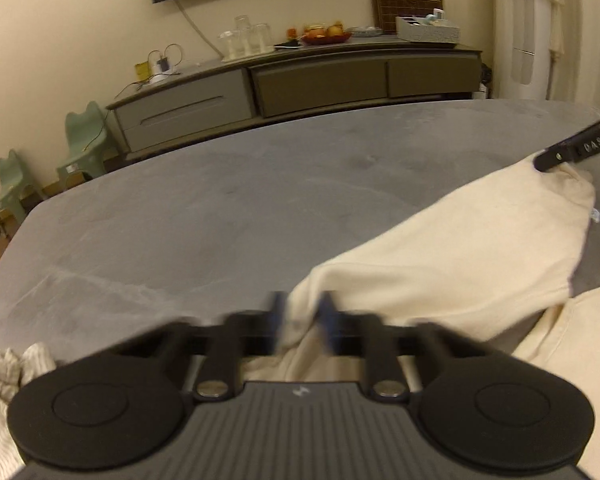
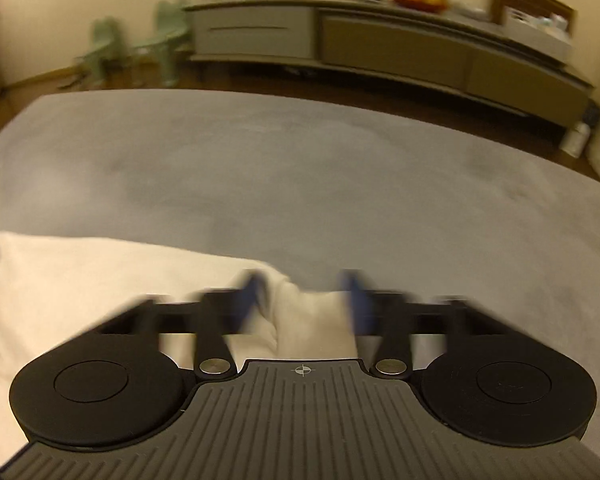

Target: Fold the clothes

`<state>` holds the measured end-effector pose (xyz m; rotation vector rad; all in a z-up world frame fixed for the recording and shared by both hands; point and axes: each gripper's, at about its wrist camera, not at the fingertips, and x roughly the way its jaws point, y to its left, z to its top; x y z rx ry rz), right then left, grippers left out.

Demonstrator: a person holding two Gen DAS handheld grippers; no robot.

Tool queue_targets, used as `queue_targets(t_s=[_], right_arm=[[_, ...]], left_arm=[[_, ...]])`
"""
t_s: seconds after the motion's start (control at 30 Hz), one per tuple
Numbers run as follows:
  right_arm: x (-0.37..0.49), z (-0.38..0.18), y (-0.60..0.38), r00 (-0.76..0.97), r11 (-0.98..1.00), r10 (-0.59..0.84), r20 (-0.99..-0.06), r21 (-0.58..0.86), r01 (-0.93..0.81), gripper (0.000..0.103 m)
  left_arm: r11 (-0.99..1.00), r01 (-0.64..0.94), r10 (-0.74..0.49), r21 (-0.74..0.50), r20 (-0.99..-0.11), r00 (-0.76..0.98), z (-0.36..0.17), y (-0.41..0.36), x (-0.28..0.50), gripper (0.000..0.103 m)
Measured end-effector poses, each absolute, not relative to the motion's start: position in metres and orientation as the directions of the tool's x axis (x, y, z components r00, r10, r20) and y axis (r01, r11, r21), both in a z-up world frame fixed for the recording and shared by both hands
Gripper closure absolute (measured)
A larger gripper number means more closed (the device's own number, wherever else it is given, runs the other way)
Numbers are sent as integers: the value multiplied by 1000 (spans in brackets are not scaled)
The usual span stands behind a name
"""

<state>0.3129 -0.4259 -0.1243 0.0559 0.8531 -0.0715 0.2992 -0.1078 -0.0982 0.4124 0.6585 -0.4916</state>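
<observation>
Holding: both grippers clamp one cream garment point(image 1: 440, 264), lying on grey bed cover point(image 1: 200, 208).
L gripper point(image 1: 302, 320): clenched on cloth fold, fingers blurred.
R gripper point(image 2: 306, 304): jaws blurred, cloth bunched betw. them; reads as gripped.
R finger tip: seen in left view, touching garment's far corner.
Striped cloth point(image 1: 4, 372): near edge, apart from garment.

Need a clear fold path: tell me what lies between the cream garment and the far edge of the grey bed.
Nothing: in both wrist views that stretch of the grey bed beyond the cream garment is bare.
</observation>
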Motion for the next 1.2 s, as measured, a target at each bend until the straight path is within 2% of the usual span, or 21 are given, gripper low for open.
queue_targets(t_s=[0.17,0.27,0.33,0.4,0.43,0.47,0.5,0.57,0.6,0.63,0.7,0.73,0.8,0.87,0.93,1.0,1.07,1.13,1.17,1.2], right_arm=[[262,-85,-403,762,998,-65,-645,-41,51,95],[193,-57,-377,844,979,-66,-533,-198,-49,95],[133,-58,-355,883,925,-55,-466,-356,-131,95],[79,-77,-337,882,851,-76,-465,-491,-185,90],[54,-86,-330,878,814,-89,-470,-543,-208,87],[44,-93,-330,848,822,-118,-517,-530,-208,76],[34,-100,-330,814,831,-145,-562,-516,-208,73],[21,-101,-331,768,859,-183,-614,-479,-178,70],[19,-95,-333,755,879,-194,-626,-452,-149,58],[17,-85,-335,753,916,-186,-631,-389,-100,55],[15,-68,-346,731,983,-126,-671,-182,3,53],[13,-62,-354,721,997,-80,-688,-45,68,51],[9,-62,-373,714,956,34,-699,232,182,46],[9,-71,-387,703,865,98,-704,410,290,45],[14,-79,-396,688,813,110,-717,464,353,45],[23,-87,-402,670,785,118,-733,482,389,45],[30,-94,-404,653,773,133,-746,490,403,52],[33,-93,-398,648,798,130,-750,468,381,75],[33,-91,-393,651,819,121,-749,446,361,89],[34,-89,-389,655,838,110,-747,424,343,95]], left_arm=[[798,561,-340,219,-606,719,-71,-98,271,101],[766,596,-381,242,-575,724,-52,-79,240,101],[712,654,-423,256,-586,691,-49,-62,211,99],[652,713,-440,258,-637,633,-57,-46,184,90],[620,741,-445,257,-663,602,-62,-38,170,90],[611,744,-433,268,-674,598,-65,-32,162,90],[606,745,-419,280,-683,598,-68,-27,154,90],[636,744,-439,206,-696,568,-62,-16,155,85],[655,739,-456,158,-697,553,-58,-11,158,83],[677,728,-476,110,-688,547,-52,-7,166,83],[733,679,-513,-30,-680,524,-44,0,183,72],[755,646,-535,-112,-674,509,-42,5,193,69],[769,579,-583,-270,-668,463,-45,7,213,65],[760,534,-618,-371,-668,415,-51,0,229,61],[748,487,-644,-451,-670,368,-59,-9,243,56],[746,442,-651,-498,-687,323,-69,-20,255,47],[775,385,-620,-502,-721,310,-82,-27,268,46],[799,347,-593,-492,-742,314,-92,-31,277,53],[808,338,-581,-483,-748,321,-95,-32,280,64],[816,333,-571,-473,-751,333,-96,-32,282,73]])
